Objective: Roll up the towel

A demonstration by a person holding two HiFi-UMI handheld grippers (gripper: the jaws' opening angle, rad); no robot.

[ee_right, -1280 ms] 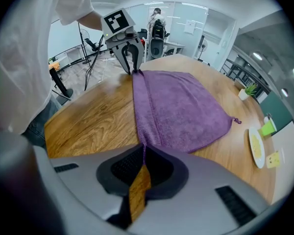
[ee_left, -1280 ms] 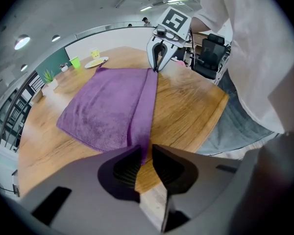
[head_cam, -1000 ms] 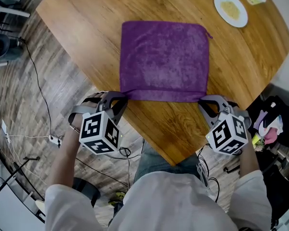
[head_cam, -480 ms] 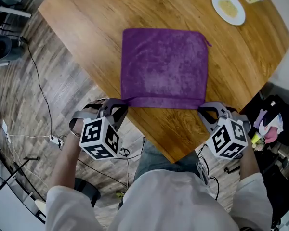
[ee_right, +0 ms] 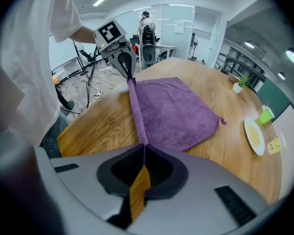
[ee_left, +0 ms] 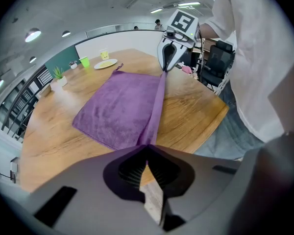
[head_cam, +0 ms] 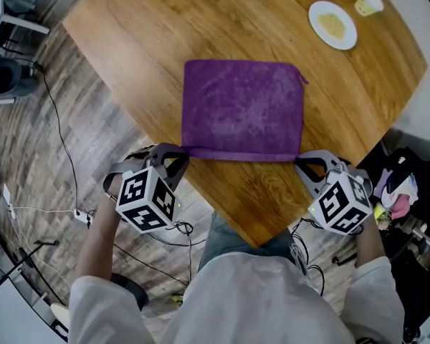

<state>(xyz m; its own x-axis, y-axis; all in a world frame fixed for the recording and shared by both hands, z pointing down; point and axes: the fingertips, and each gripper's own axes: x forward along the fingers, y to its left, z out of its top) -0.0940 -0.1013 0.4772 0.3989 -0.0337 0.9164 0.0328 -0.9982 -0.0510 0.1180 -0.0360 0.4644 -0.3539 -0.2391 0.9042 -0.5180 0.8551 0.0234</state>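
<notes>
A purple towel (head_cam: 242,110) lies spread on the wooden table (head_cam: 272,20), its near edge turned over into a narrow fold (head_cam: 240,153). My left gripper (head_cam: 183,152) is shut on the fold's left corner. My right gripper (head_cam: 299,160) is shut on the right corner. In the left gripper view the fold (ee_left: 156,109) runs taut from my left gripper (ee_left: 147,147) to the other gripper. The right gripper view shows the same strip (ee_right: 137,114) leading from my right gripper (ee_right: 143,146) across the table. A small loop hangs off the towel's far right corner (head_cam: 304,79).
A white plate (head_cam: 332,25) with yellow food and a small cup (head_cam: 368,3) sit at the table's far right. The near table corner (head_cam: 254,239) points at the person. Cables (head_cam: 64,156) run over the floor at the left. Bags lie at the right (head_cam: 395,192).
Between the earlier frames and now the folded near edge has shifted a little away from the table's near corner, with both grippers still holding its corners.
</notes>
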